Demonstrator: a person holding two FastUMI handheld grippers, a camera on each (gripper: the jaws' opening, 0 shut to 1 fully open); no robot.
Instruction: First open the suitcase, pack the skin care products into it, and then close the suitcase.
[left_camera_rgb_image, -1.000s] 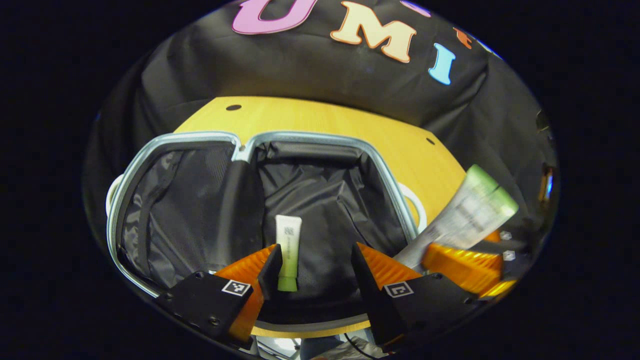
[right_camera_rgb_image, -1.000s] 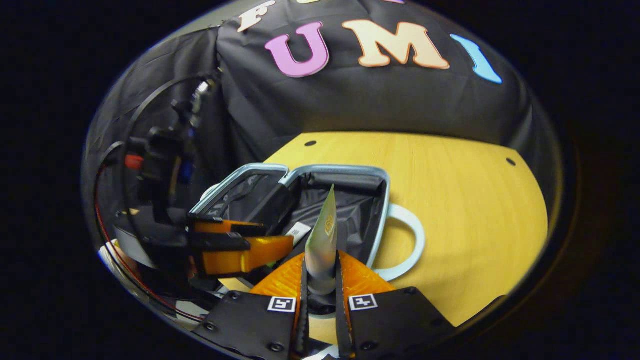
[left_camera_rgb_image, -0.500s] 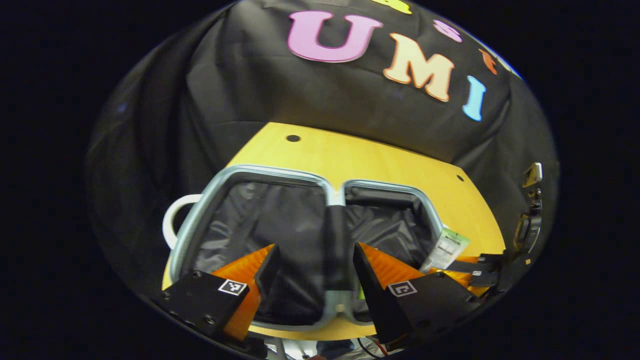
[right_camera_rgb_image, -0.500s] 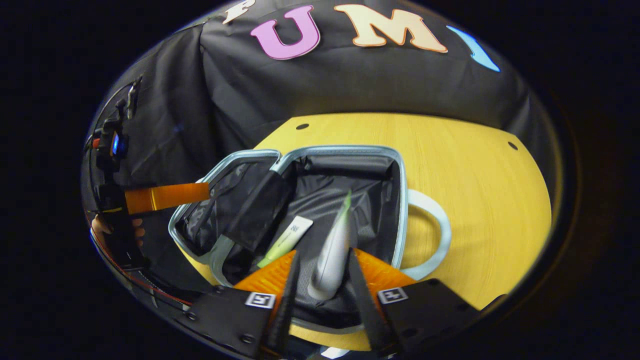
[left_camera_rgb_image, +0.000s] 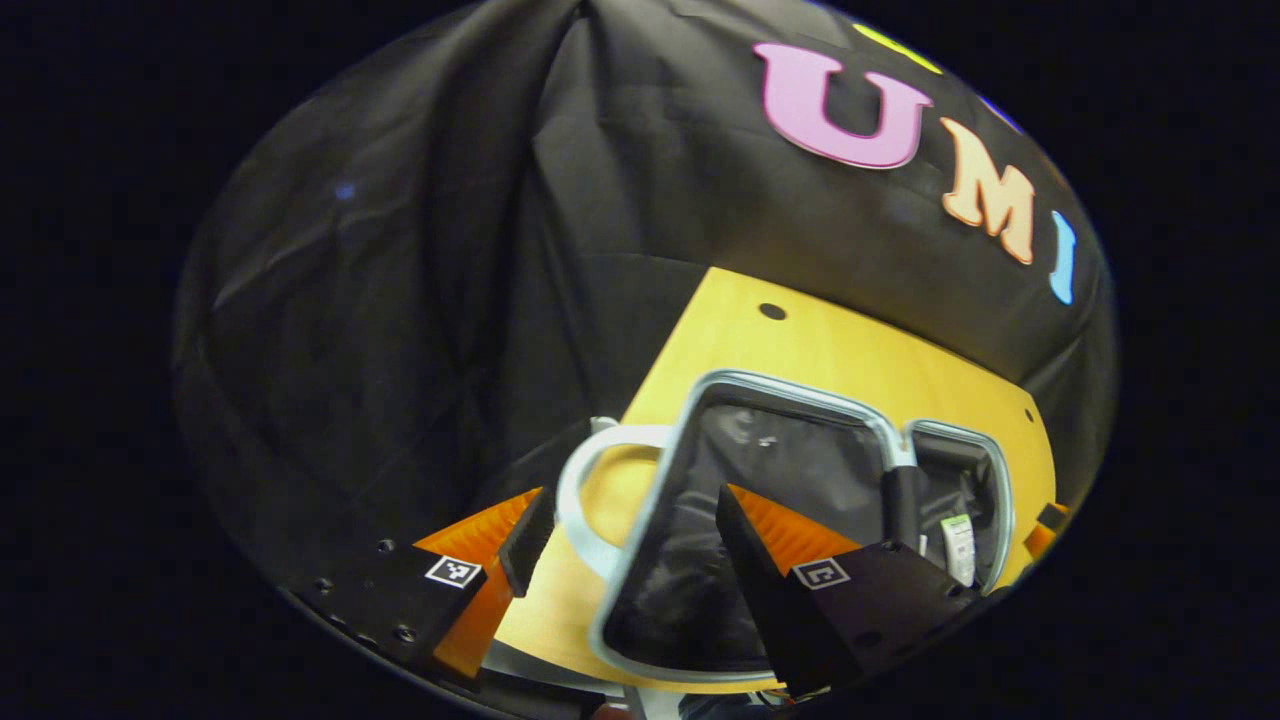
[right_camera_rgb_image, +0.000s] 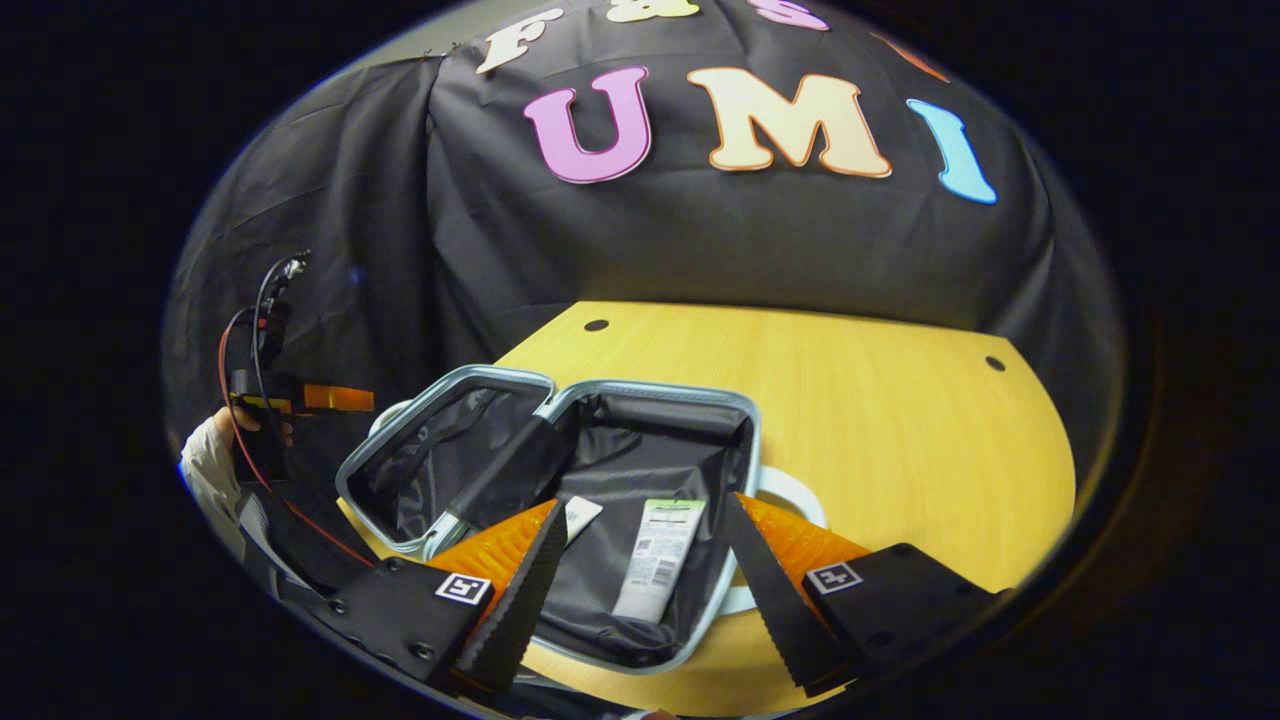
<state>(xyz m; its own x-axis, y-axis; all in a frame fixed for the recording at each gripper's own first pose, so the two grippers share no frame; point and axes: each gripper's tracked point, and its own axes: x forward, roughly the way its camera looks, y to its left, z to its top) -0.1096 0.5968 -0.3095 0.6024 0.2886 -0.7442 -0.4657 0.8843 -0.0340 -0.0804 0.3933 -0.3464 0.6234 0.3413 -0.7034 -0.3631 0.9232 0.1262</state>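
The suitcase (right_camera_rgb_image: 560, 470) is lying open on the wooden surface (right_camera_rgb_image: 880, 420), with both dark-lined halves spread flat side by side and joined at a hinge strip running between them. In the right gripper view, two tubes of skin care product are resting inside the right half: a larger pale tube (right_camera_rgb_image: 658, 560) with its printed label facing up, and a smaller tube (right_camera_rgb_image: 580, 516) just to its left, partly hidden behind a finger. A white handle (right_camera_rgb_image: 790, 500) is projecting from the right side of the case. In the left gripper view, the suitcase (left_camera_rgb_image: 800, 470) is being seen from its left side, with another white handle (left_camera_rgb_image: 585, 480) curving out there, and a labelled tube (left_camera_rgb_image: 958, 545) is visible in the far half.

The right claw (right_camera_rgb_image: 645, 590) is being held wide open above the near edge of the right half, gripping nothing. The left claw (left_camera_rgb_image: 625, 545) is likewise spread wide and empty, near the left handle. In the right gripper view, the left claw (right_camera_rgb_image: 335, 398) is visible far to the left, held by a hand (right_camera_rgb_image: 215, 440) in a pale sleeve.
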